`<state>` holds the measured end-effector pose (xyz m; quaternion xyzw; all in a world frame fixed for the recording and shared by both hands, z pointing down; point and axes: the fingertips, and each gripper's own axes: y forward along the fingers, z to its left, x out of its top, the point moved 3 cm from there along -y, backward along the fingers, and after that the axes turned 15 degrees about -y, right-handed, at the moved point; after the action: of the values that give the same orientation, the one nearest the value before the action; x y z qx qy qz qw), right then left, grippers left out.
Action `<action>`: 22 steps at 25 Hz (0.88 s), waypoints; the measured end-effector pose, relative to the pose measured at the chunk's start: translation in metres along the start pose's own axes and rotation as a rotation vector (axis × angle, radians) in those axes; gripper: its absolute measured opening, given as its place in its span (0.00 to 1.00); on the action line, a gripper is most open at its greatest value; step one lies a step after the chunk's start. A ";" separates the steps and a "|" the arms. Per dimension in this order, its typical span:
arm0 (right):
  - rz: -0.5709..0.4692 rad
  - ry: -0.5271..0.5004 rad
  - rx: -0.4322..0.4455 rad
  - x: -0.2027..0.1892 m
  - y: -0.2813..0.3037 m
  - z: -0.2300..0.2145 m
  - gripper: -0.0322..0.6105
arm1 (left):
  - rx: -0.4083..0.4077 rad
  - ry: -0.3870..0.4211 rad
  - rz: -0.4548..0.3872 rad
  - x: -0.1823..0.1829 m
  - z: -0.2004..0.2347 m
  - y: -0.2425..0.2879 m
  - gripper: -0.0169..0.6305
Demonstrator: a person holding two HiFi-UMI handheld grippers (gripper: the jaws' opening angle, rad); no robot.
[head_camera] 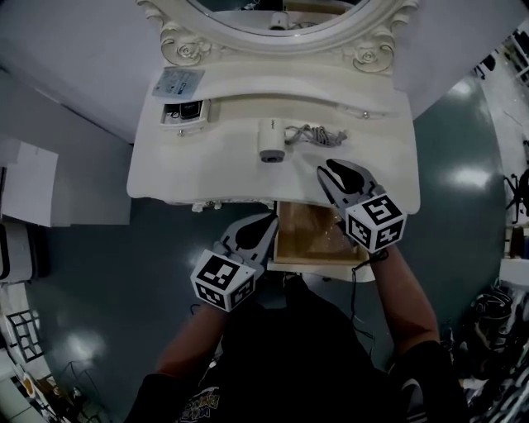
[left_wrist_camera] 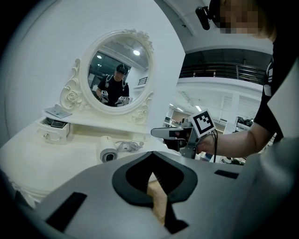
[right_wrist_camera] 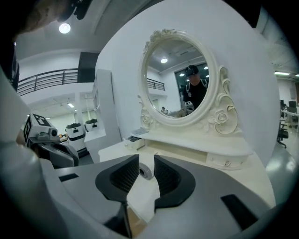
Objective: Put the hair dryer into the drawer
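The white hair dryer (head_camera: 271, 140) lies on the vanity table (head_camera: 165, 169), nozzle toward me, its grey cord (head_camera: 316, 132) bunched to its right. It also shows in the left gripper view as the hair dryer (left_wrist_camera: 108, 150). Under the table's front edge the wooden drawer (head_camera: 310, 235) stands pulled out. My right gripper (head_camera: 331, 168) hovers over the table's right front, just right of the dryer, jaws open and empty; between them the hair dryer (right_wrist_camera: 146, 172) shows farther off. My left gripper (head_camera: 266, 221) sits at the drawer's left front corner, tips together, holding nothing.
An oval mirror (head_camera: 281, 16) in a carved white frame backs the table. A small white drawer box (head_camera: 183, 114) with a flat packet (head_camera: 178, 81) behind it stands at the table's back left. White cabinets (head_camera: 29, 186) are to the left on the grey floor.
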<state>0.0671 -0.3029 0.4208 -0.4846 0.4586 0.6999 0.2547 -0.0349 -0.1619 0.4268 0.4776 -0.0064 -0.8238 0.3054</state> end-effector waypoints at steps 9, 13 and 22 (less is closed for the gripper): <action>0.103 -0.150 0.103 -0.013 0.034 -0.026 0.33 | 0.051 -0.022 -0.015 -0.005 -0.001 0.008 0.03; 0.195 -0.265 0.165 -0.026 0.055 -0.033 0.39 | 0.073 -0.034 -0.021 -0.009 0.003 0.007 0.03; 0.395 -0.466 0.278 -0.052 0.105 -0.052 0.47 | 0.111 -0.060 -0.029 -0.017 0.010 0.003 0.03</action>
<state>0.0270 -0.3917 0.5040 -0.1739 0.5644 0.7584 0.2759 -0.0349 -0.1588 0.4466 0.4688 -0.0543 -0.8406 0.2659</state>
